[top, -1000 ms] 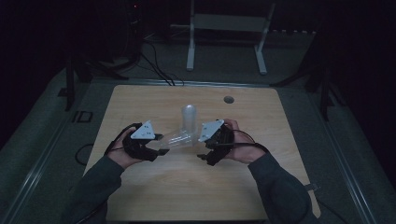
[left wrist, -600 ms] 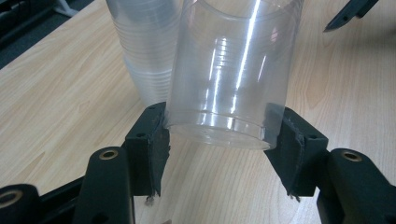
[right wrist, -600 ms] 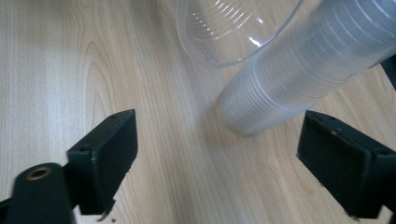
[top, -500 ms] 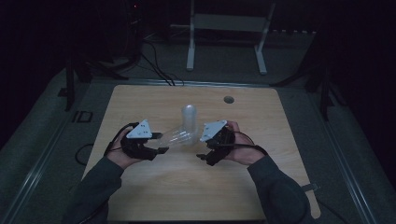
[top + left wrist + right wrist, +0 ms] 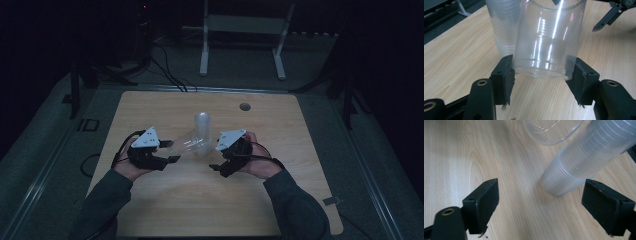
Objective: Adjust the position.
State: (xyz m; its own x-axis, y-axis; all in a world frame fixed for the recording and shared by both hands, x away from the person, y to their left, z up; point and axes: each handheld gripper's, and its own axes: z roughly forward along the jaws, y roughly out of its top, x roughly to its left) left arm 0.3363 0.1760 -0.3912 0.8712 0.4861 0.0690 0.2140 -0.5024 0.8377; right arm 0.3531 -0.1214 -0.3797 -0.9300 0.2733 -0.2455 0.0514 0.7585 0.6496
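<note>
Now the left gripper [image 5: 541,85] pinches an empty clear cup [image 5: 549,40] beside the cup stack [image 5: 504,27]; the right gripper [image 5: 544,202] is spread, its jaws closing slightly.

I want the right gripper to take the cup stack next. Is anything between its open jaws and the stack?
Nothing visible is. In the right gripper view the right gripper stands open over bare table, with the cup stack just ahead. The single clear cup, clamped in the left gripper, sits off to the side.

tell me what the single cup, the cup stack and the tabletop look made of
Single cup: clear glossy plastic, probably; the wood grain shows through it under bright streaks. Cup stack: likely the same plastic, cloudy from nested ribbed walls. Tabletop: pale wood or wood-look laminate, matte grain.
</note>
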